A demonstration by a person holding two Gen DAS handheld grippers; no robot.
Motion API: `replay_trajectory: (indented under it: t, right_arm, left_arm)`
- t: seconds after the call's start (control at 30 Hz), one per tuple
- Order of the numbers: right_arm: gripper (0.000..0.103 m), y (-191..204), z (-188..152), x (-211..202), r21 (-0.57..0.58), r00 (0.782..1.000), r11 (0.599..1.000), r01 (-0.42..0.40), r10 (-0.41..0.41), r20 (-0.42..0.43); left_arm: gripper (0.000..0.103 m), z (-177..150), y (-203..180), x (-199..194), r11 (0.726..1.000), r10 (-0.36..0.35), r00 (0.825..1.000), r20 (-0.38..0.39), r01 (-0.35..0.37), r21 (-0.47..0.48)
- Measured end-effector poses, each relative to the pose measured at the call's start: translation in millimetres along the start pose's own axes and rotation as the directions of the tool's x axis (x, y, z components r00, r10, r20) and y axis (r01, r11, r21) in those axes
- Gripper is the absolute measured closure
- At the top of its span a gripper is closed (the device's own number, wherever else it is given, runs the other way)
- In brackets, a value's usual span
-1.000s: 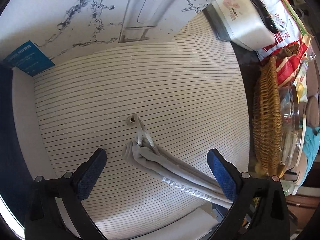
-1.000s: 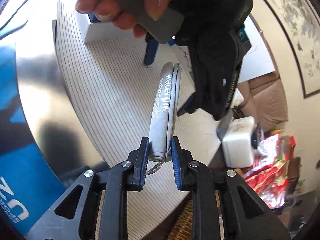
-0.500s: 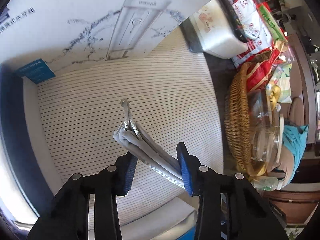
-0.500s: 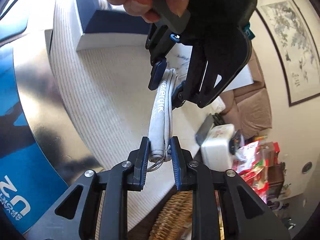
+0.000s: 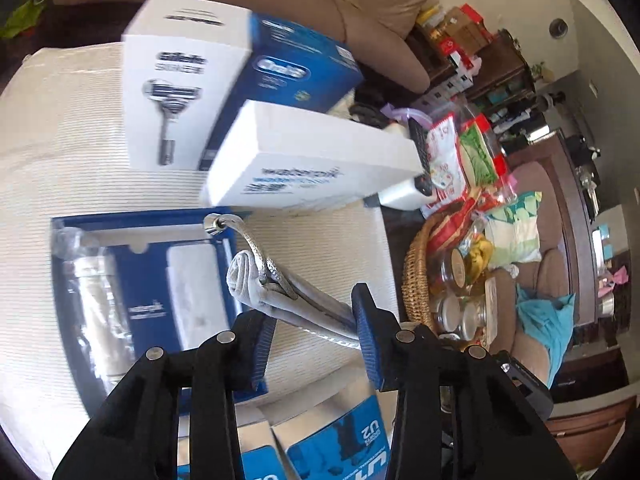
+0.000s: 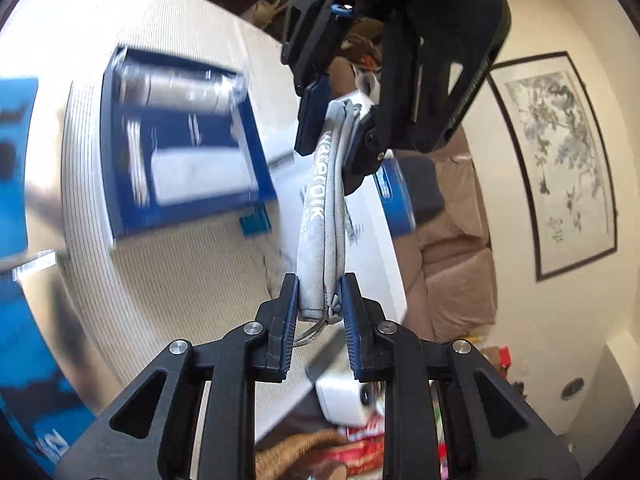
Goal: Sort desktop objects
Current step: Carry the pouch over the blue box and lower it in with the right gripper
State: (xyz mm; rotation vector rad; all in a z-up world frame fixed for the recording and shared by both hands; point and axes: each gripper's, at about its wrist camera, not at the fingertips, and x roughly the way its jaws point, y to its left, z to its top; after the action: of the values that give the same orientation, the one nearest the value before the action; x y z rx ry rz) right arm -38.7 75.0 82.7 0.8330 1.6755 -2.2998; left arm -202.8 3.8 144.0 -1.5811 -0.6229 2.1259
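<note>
Gripping opposite ends of a folded grey pouch (image 6: pixel 322 216), the right gripper (image 6: pixel 319 308) and left gripper (image 5: pixel 312 332) hold it stretched between them, fingers closed on the fabric, lifted above the striped counter (image 5: pixel 80 176) near an open blue box (image 5: pixel 144 280).

Bare striped cream tablecloth (image 5: pixel 328 248) lies open between an open blue tray box (image 5: pixel 148 296) on the left and a woven wicker basket (image 5: pixel 416 280) on the right, while stacked white and blue product boxes (image 5: pixel 240 112) block the far side.
</note>
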Motion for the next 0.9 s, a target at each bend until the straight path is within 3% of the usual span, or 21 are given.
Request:
replay_trajectory:
  t: [0.1,0.37,0.6,0.77,0.9]
  right_arm:
    - [0.083,-1.5,29.7,18.0,0.004,0.998,0.999,-0.054,0.054,0.034]
    - [0.084,13.4,74.5,94.4,0.034,0.976,0.975,-0.218,0.218,0.004]
    - [0.084,14.7,79.3,146.5,0.085,0.955,0.953,-0.29,0.294,-0.041]
    - [0.084,9.8,84.6,159.3,0.09,0.944,0.943,-0.322,0.326,-0.043]
    - [0.084,7.8,86.0,167.7,0.056,0.936,0.938,-0.342,0.346,-0.065]
  left_arm:
    - [0.064,1.6,48.0,-14.0,0.997,-0.021,1.0,0.015,0.022,-0.078]
    - [0.065,7.2,129.2,25.2,0.969,-0.073,0.997,0.008,0.073,-0.237]
    - [0.064,22.7,147.6,50.9,0.96,-0.088,0.996,-0.005,0.083,-0.269]
    - [0.059,25.2,159.1,45.8,0.958,-0.087,0.996,-0.013,0.08,-0.275]
    - [0.05,26.2,159.1,24.3,0.971,-0.04,0.999,-0.006,0.038,-0.237]
